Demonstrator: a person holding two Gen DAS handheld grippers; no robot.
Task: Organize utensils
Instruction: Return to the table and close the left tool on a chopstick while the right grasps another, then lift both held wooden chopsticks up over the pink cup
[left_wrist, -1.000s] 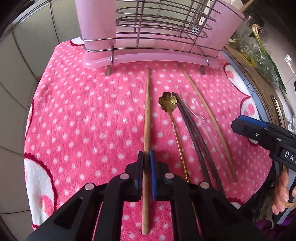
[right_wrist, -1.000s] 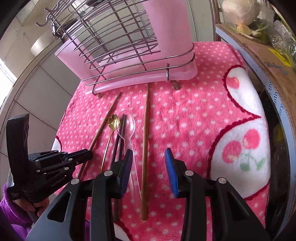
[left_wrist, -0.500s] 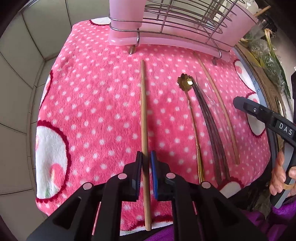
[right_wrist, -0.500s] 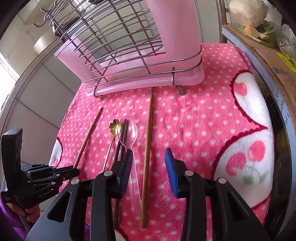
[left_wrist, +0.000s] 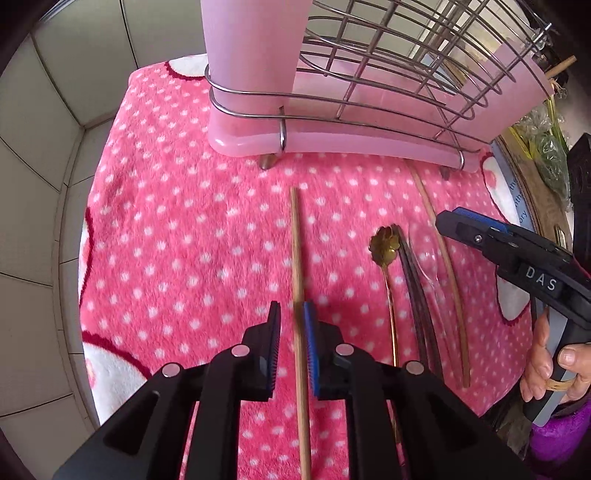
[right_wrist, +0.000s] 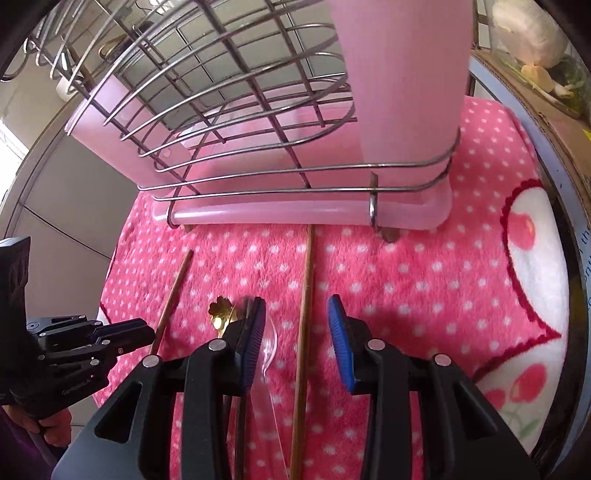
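Nothing had gone into the wire rack (left_wrist: 388, 92) yet; every utensil lay in front of it on the pink cloth (left_wrist: 177, 221). Your left gripper (left_wrist: 290, 325) was just opening, released around one bamboo chopstick (left_wrist: 297, 266). Your right gripper (right_wrist: 295, 325) stood released, closing over its mate (right_wrist: 306, 295), with the gold spoon (left_wrist: 386, 243) between the pair.

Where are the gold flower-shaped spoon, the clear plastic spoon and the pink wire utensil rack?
gold flower-shaped spoon (left_wrist: 384, 244), left wrist view, on its flower bowl.
clear plastic spoon (right_wrist: 269, 345), right wrist view, on its bowl.
pink wire utensil rack (left_wrist: 332, 142), left wrist view, on its pink base tray.
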